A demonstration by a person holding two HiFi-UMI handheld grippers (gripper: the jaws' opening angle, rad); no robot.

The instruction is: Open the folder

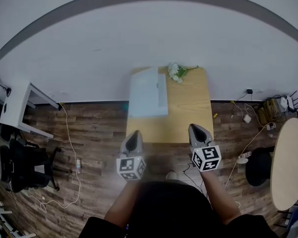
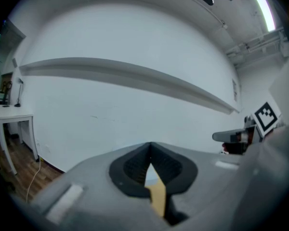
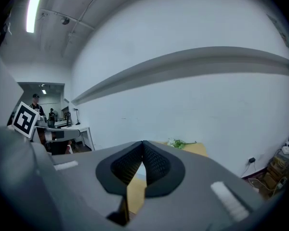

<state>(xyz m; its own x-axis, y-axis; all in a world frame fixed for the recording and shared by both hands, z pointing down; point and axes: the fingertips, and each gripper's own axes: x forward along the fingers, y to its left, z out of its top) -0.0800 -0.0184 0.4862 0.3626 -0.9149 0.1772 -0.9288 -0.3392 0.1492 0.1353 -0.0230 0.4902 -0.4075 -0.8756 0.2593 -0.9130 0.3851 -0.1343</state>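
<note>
Plainly, the left gripper (image 1: 134, 133) and right gripper (image 1: 194, 127) hold jaws together on nothing, short of the pale folder (image 1: 148, 93).

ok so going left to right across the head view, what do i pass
white desk → left claw → right claw → round table

On the table (image 1: 188, 114) the folder (image 1: 148, 93) lies left, with probable flowers (image 1: 176, 72) beside its far right corner.
</note>
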